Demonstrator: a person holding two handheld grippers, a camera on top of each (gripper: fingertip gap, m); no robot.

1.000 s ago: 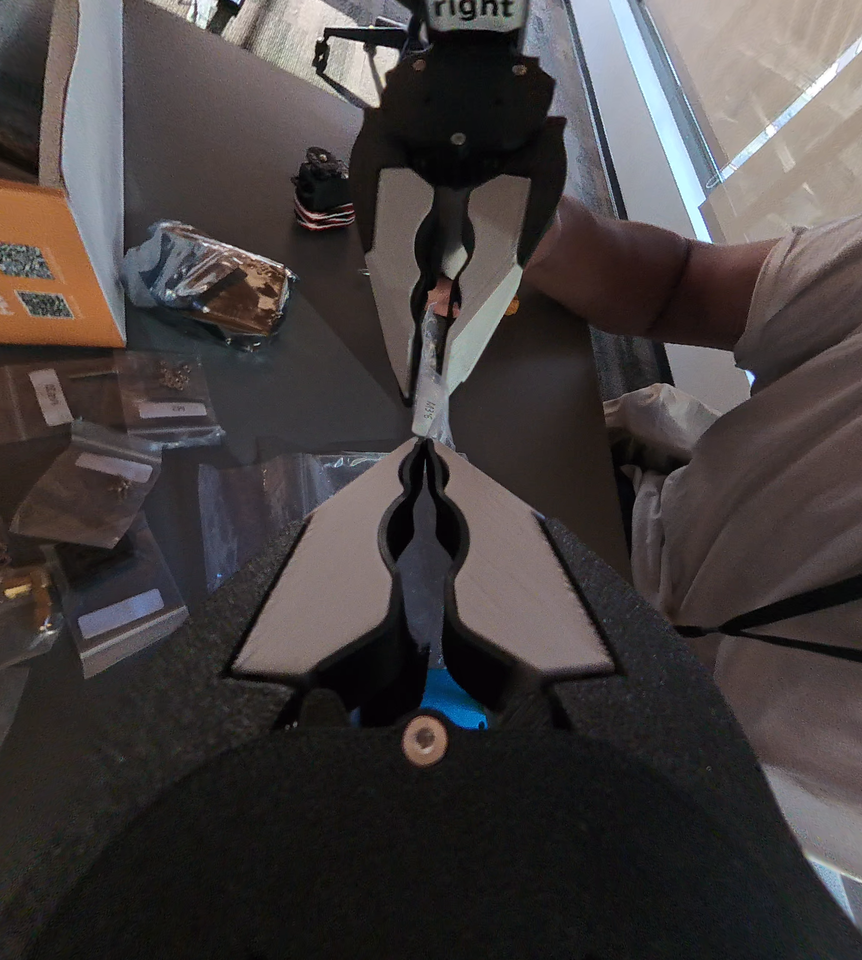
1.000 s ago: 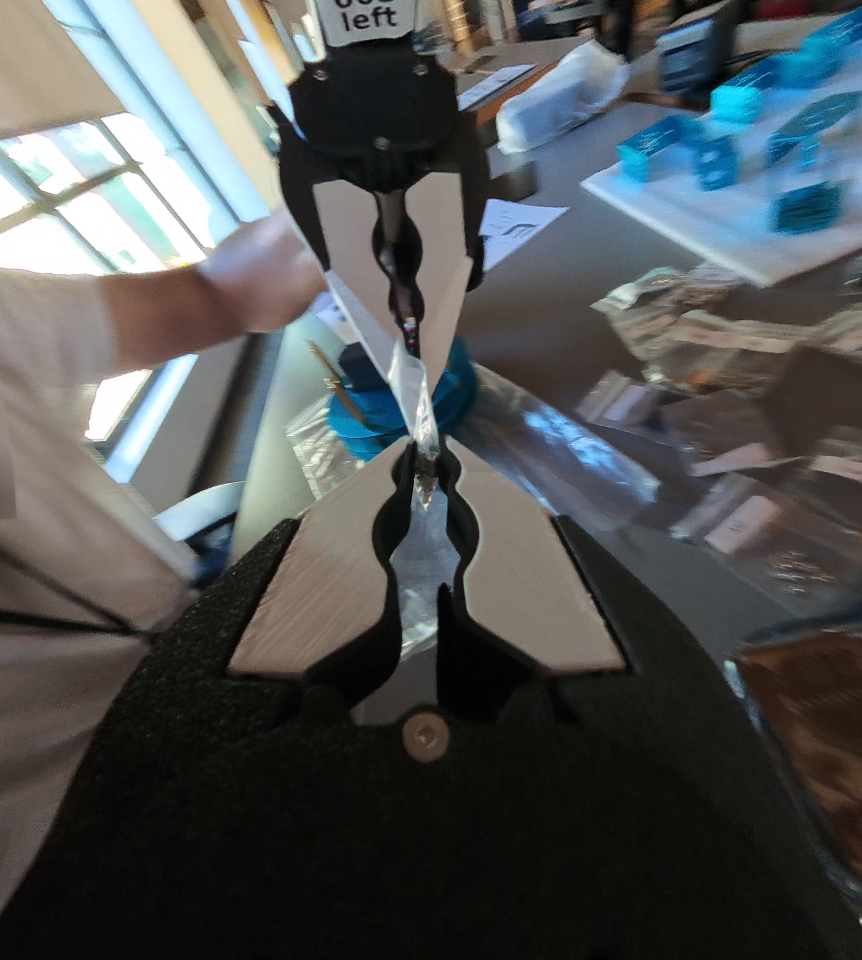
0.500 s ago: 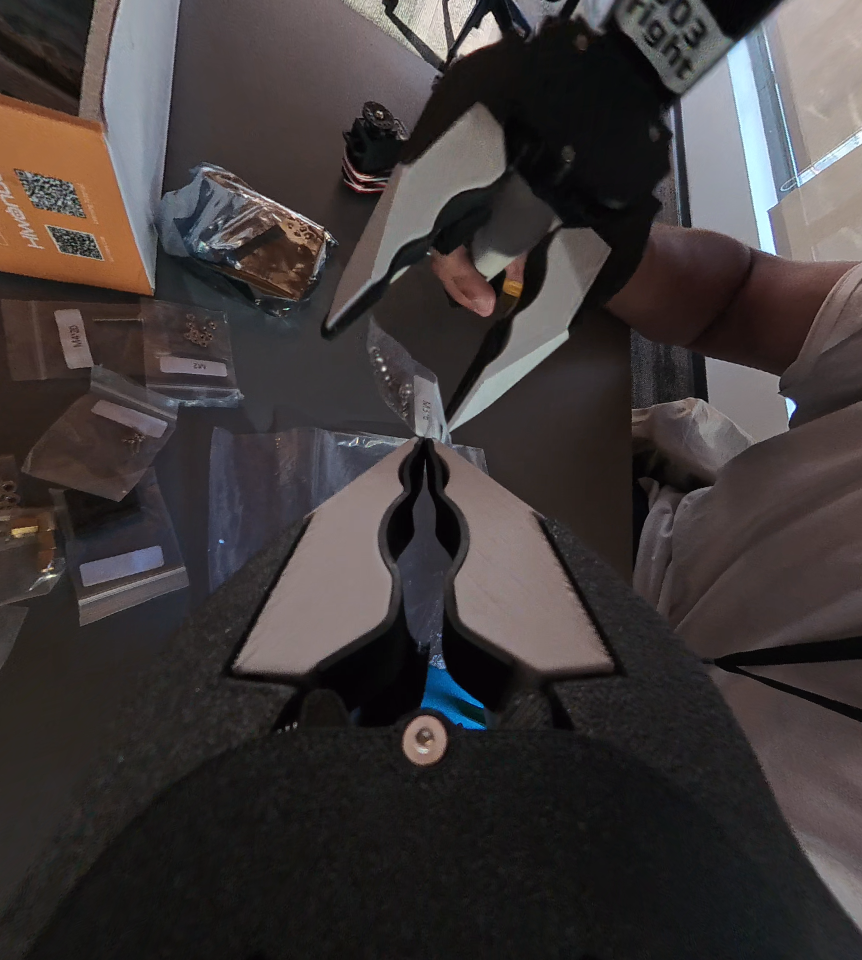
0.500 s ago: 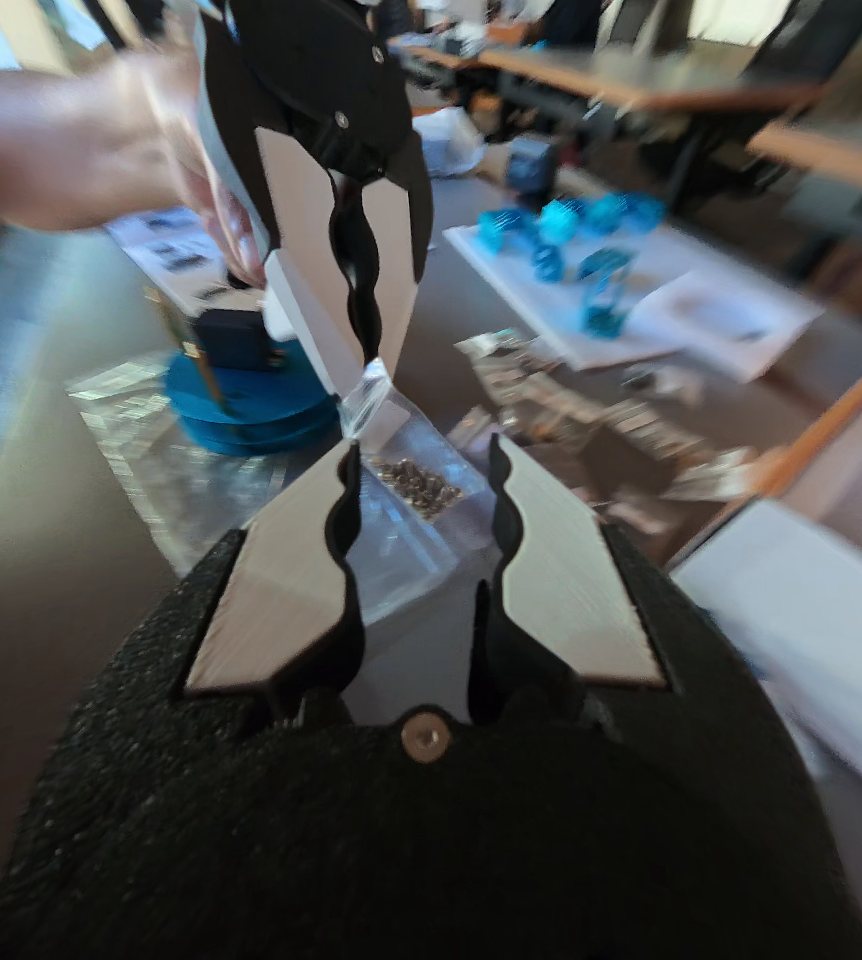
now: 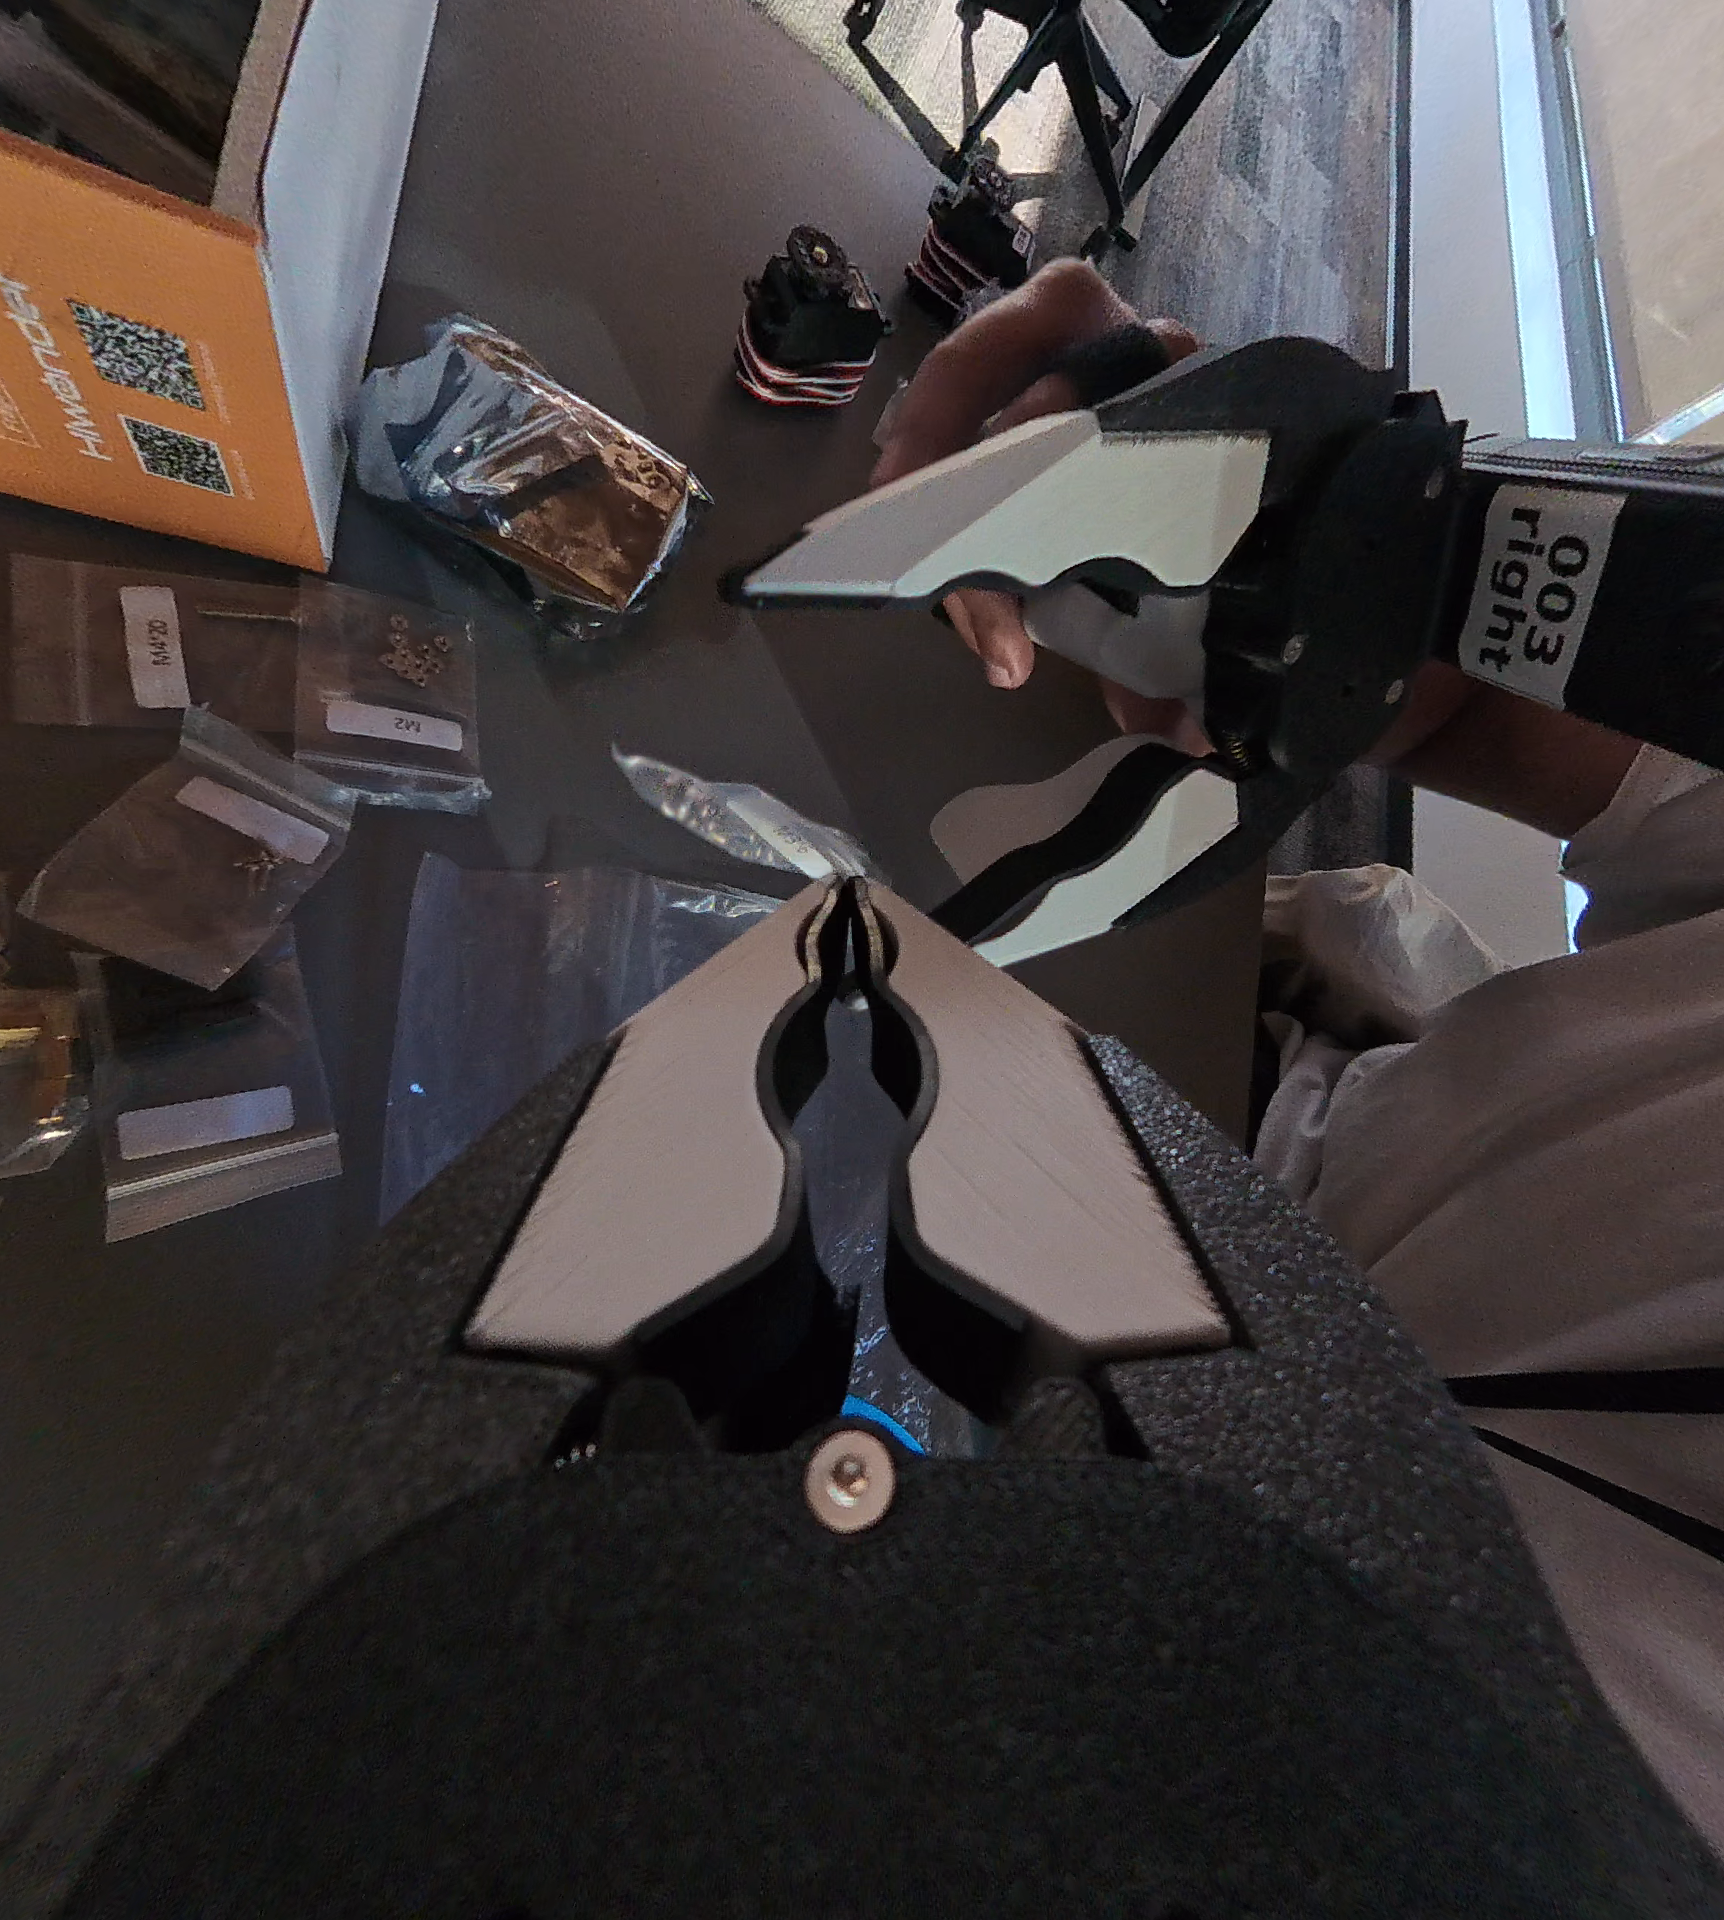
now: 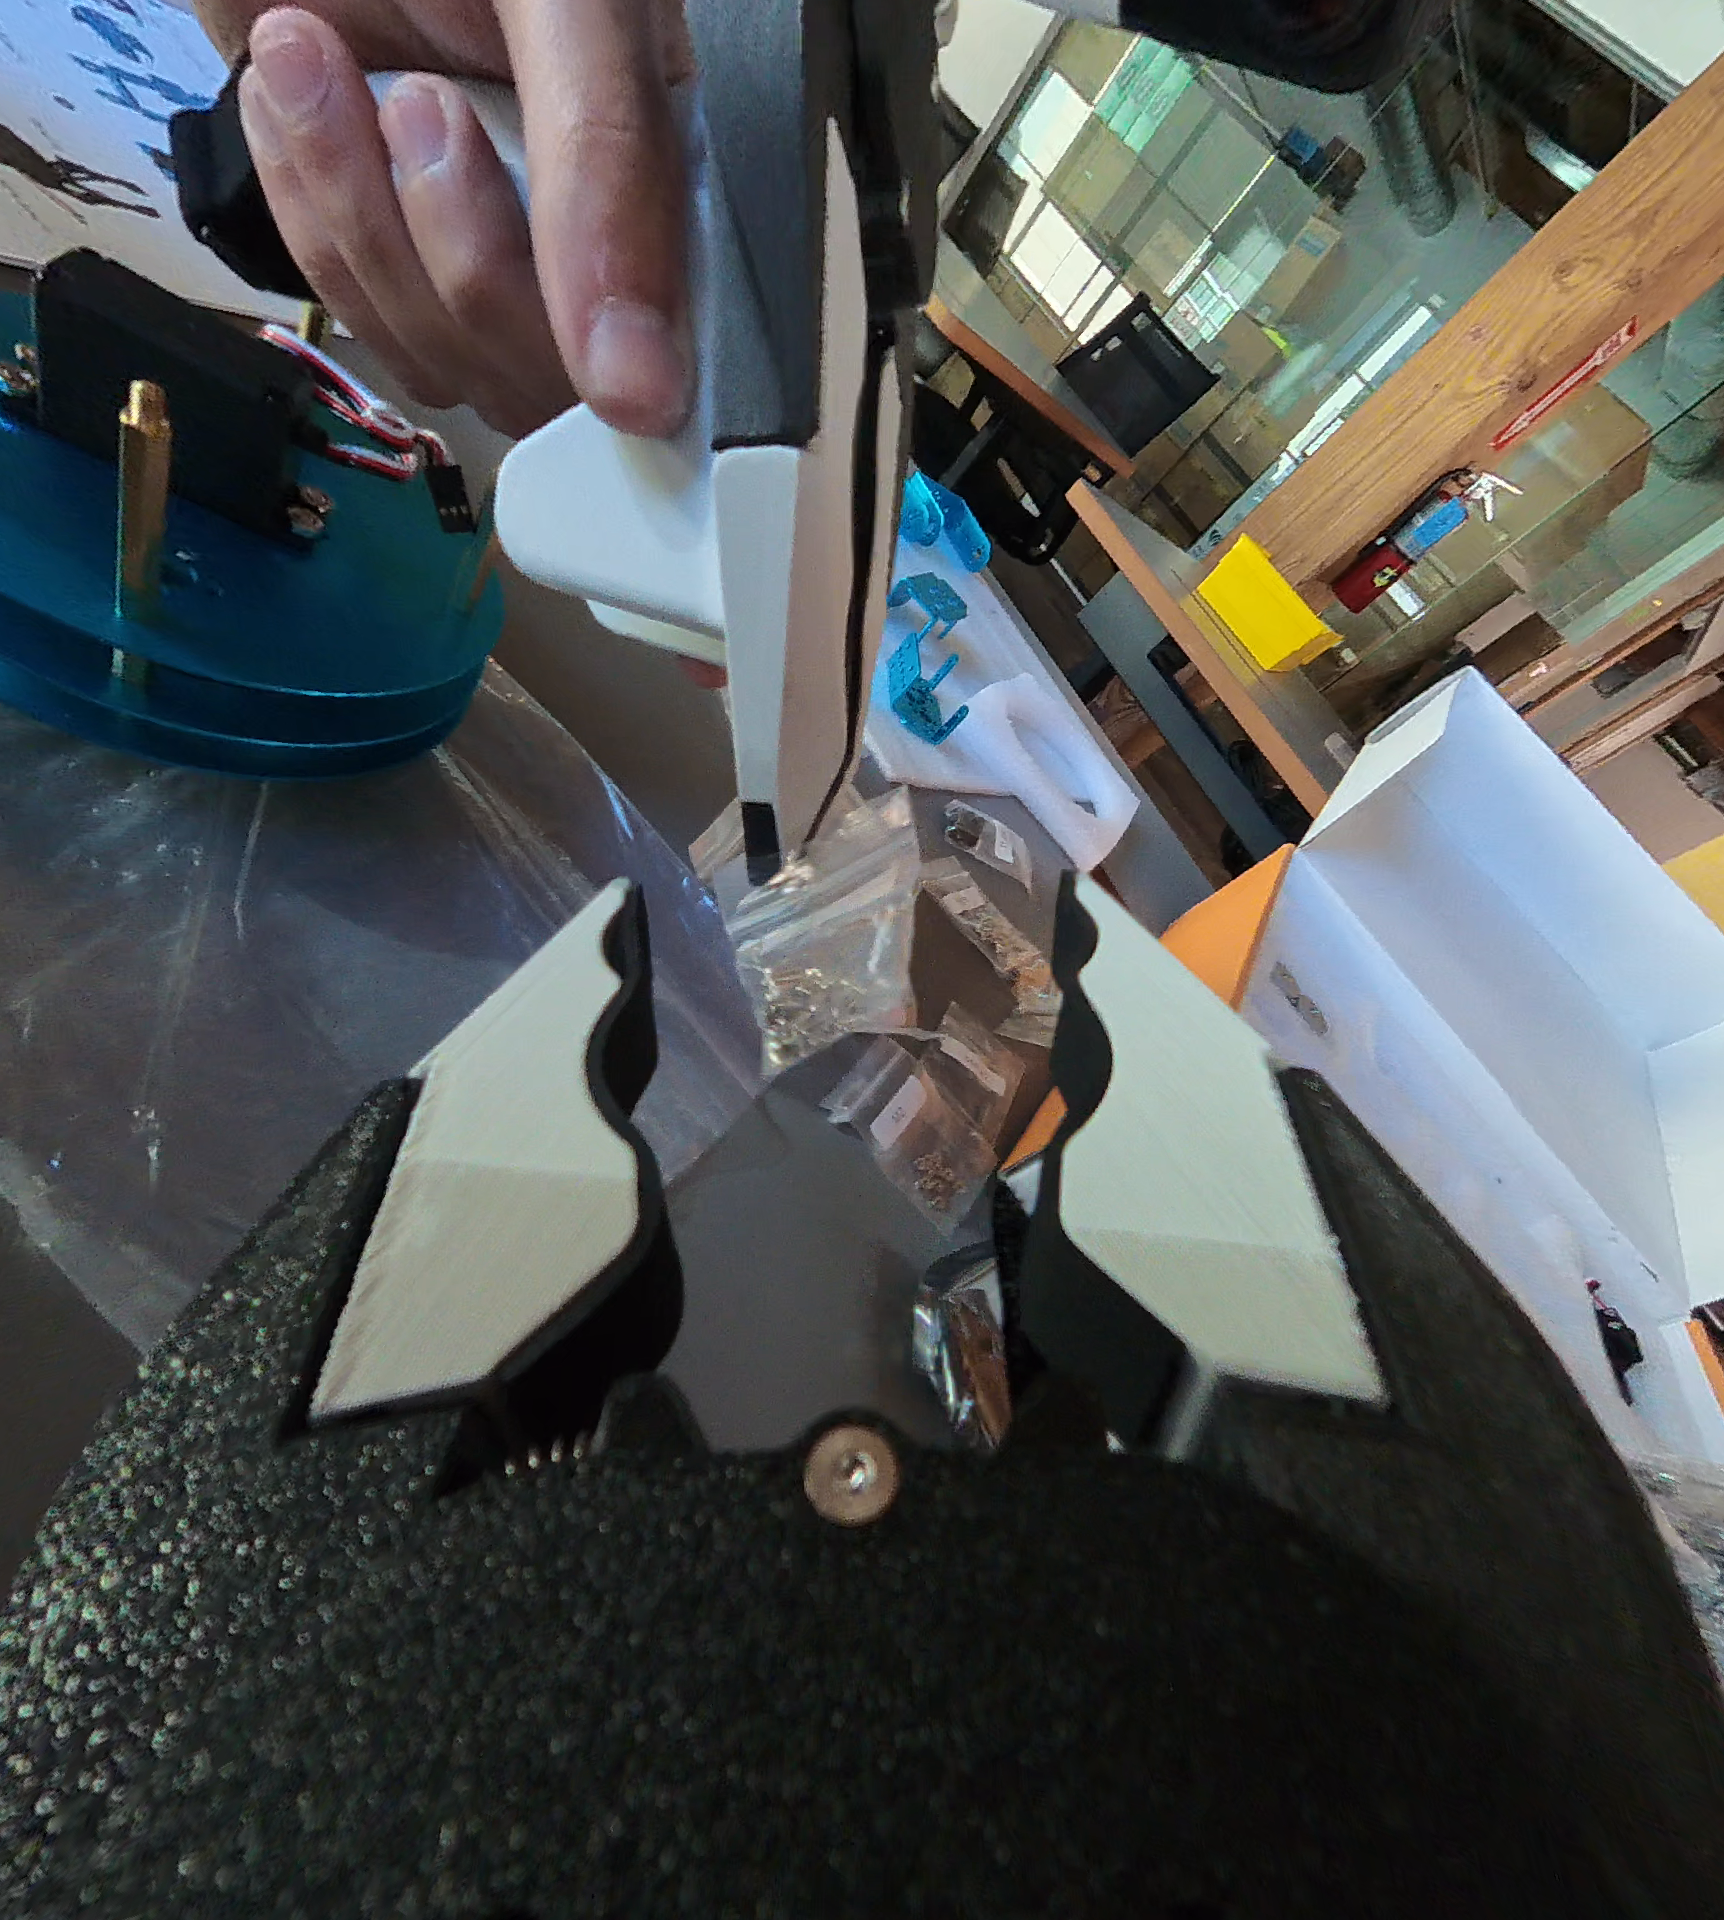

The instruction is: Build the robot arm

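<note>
Pinching labelled clear bag (image 5: 733, 816) | left tool (image 5: 850, 896) clamped | right tool (image 6: 847, 914) spread

The tabletop (image 5: 650, 156) has a bare dark strip that runs from its far edge down the middle toward the left hand-held gripper (image 5: 850, 896). On the left side of this strip stand the orange box (image 5: 99, 343) and a crinkled foil bag (image 5: 536, 499), and many small clear packets (image 5: 214, 831) cover the surface near the left edge. Two black servo motors (image 5: 811, 322) stand at the far part of the strip. The right hand-held gripper (image 5: 842, 764) hangs with its jaws spread across the right side, just beside the small bag of screws (image 5: 733, 821). A blue round base (image 6: 183, 623) lies on a large plastic sheet (image 6: 214, 987).
</note>
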